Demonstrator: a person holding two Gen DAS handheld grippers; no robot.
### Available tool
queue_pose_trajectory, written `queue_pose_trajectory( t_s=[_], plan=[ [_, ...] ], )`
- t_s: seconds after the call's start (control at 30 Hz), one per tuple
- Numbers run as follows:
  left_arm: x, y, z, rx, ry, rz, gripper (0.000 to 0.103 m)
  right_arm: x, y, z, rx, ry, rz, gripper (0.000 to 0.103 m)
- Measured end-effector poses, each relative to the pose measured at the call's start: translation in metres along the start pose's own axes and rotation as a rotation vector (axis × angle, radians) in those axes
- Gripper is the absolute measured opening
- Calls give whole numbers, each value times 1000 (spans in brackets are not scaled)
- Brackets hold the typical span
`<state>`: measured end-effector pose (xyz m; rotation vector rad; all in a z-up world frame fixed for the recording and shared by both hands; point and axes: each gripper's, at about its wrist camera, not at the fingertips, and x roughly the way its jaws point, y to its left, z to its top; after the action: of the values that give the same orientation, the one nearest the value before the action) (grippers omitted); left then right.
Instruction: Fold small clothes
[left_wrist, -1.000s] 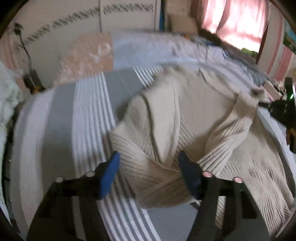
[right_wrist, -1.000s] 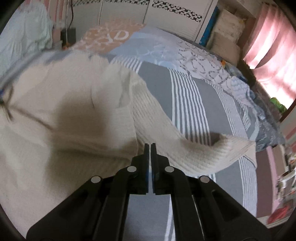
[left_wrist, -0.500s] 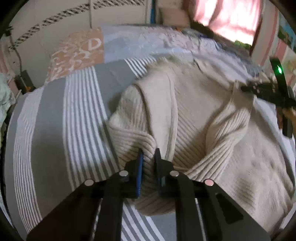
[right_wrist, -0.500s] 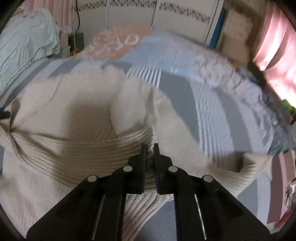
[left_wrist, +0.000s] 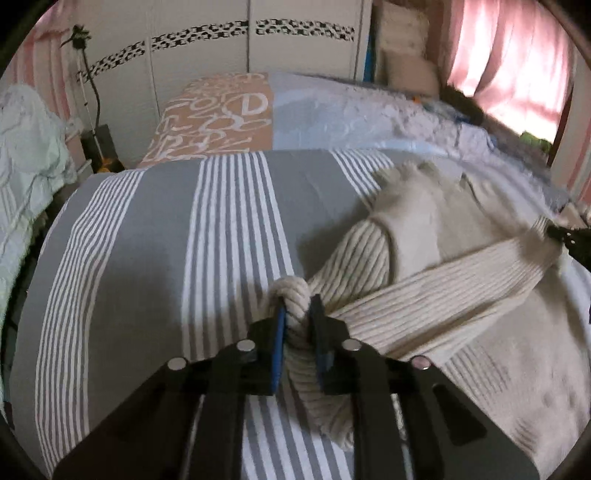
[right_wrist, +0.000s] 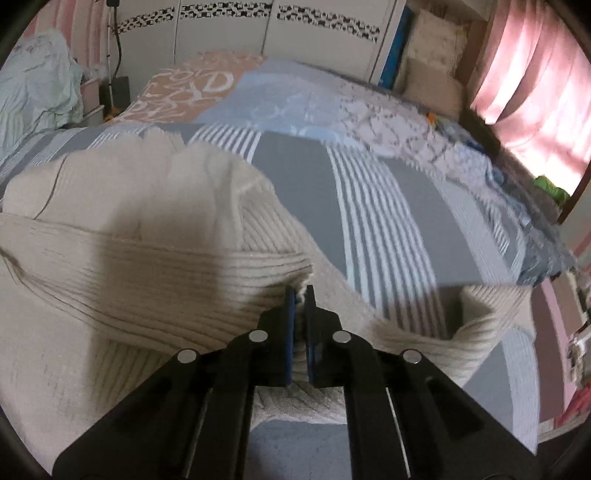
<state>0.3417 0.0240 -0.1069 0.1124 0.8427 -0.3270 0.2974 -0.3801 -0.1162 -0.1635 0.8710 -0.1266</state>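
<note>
The left gripper (left_wrist: 296, 314) reaches low over the grey-and-white striped duvet (left_wrist: 207, 236), its blue-padded jaws pinched on a bunched roll of the cream ribbed sweater (left_wrist: 424, 295), while the right gripper (right_wrist: 300, 301) is clamped on a thin edge of the same ribbed band at the sweater's other side. Between the two grips the band is pulled into a taut strip running crosswise over the duvet, the sweater's long axis following it. The knit is chunky, with thick ribs at the band and a finer texture on the body, which lies rumpled on the duvet, one sleeve (right_wrist: 484, 325) trailing out to the right.
</note>
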Motion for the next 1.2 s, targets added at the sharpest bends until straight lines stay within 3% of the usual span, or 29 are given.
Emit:
queue_pose_trajectory(
  t_s=[0.03,0.07,0.13,0.23,0.37,0.47,0.63,0.67,0.73,0.77,0.87,1.0,1.2],
  plan=[
    [-1,-1,1,3,4,2,29,-1,-2,0,0,-10,5,7],
    [-3,-1,1,1,9,2,50,-3,-5,0,11,-22,17,7],
    [-11,0,3,-8,0,23,76,-13,-18,3,82,-50,67,14],
    [-28,3,2,-16,-14,5,80,-23,-31,7,128,-55,79,17],
    [-41,-5,-7,16,-5,3,84,-41,-20,5,90,-66,129,17],
    [-33,-31,-14,100,33,17,84,-44,0,3,39,-41,202,17],
    [-9,-59,-24,239,55,106,87,-25,21,-12,-54,14,161,16],
    [-8,-57,-25,240,47,106,89,-26,21,-15,-70,5,146,17],
    [-8,-48,-25,217,51,97,90,-27,19,-17,-88,4,106,34],
    [-9,-45,-25,213,51,98,90,-25,17,-17,-93,3,97,37],
    [-11,-36,-27,222,48,171,90,-23,13,-16,-86,12,111,38],
    [-13,-20,-23,123,69,120,90,-28,16,-15,-102,7,88,37],
    [-36,-37,-21,149,24,178,90,-44,8,-14,-72,-23,74,40]
  ],
)
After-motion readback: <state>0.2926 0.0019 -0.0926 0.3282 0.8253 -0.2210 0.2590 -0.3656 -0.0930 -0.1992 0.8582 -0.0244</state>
